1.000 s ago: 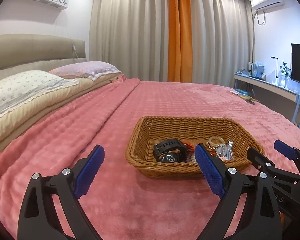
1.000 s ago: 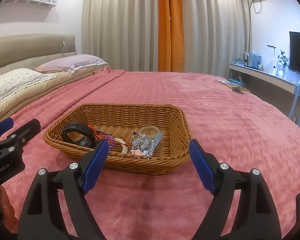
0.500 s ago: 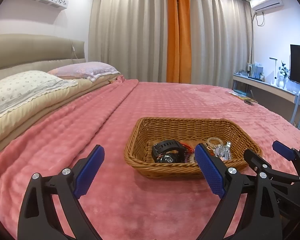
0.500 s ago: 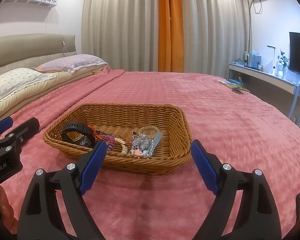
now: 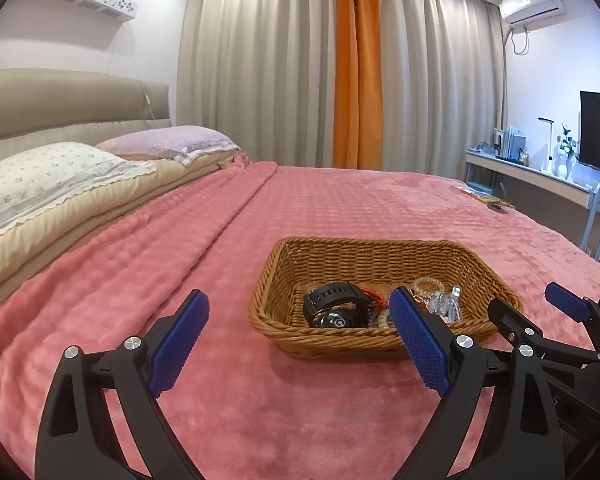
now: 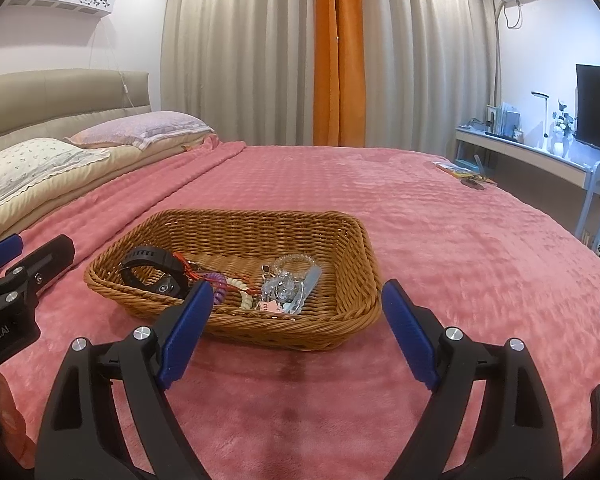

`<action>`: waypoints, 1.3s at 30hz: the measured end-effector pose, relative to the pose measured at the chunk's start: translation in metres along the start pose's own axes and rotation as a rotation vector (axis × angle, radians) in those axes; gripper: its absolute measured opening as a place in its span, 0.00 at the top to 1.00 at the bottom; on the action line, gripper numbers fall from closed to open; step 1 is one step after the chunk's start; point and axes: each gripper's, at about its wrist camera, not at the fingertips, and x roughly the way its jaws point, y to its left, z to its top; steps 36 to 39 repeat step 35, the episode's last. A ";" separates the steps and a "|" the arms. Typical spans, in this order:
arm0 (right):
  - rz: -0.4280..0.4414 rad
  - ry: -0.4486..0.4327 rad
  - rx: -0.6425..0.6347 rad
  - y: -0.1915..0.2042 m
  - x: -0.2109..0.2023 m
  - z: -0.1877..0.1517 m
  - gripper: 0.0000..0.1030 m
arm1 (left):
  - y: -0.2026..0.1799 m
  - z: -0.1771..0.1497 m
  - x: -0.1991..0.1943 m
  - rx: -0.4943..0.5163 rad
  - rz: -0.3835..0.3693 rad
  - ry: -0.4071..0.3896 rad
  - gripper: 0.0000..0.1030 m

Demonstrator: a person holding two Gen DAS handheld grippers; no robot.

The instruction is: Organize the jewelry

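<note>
Both tools, left tool [image 5: 296,344] and right tool [image 6: 296,332], gape wide and empty over the bed [image 6: 440,240]. The wicker basket [image 6: 352,240] sits mid-bed; its jewelry [image 6: 284,288] looks tangled, so probably best pinching one piece from the pile's edge.

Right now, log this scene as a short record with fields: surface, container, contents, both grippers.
surface: pink blanket on a bed
container: wicker basket, resting on the blanket
contents: black watch, purple spiral band, cream beads, clear bead bracelet, all in the near half
left gripper: open, empty, short of the basket
right gripper: open, empty, short of the basket
task state: nothing lifted out yet
</note>
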 end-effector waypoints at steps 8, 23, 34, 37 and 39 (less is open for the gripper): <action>-0.011 -0.008 0.001 0.000 -0.001 0.000 0.21 | 0.002 0.001 -0.003 -0.008 -0.005 -0.020 0.13; -0.066 -0.019 0.003 0.003 -0.004 0.000 0.21 | -0.003 0.002 -0.005 0.013 0.037 -0.034 0.11; -0.098 -0.052 -0.056 0.016 -0.044 -0.005 0.21 | 0.008 0.005 -0.050 -0.017 0.036 -0.011 0.10; -0.100 -0.055 -0.061 0.018 -0.050 -0.007 0.21 | 0.008 0.005 -0.056 -0.015 0.040 -0.014 0.10; -0.100 -0.055 -0.061 0.018 -0.050 -0.007 0.21 | 0.008 0.005 -0.056 -0.015 0.040 -0.014 0.10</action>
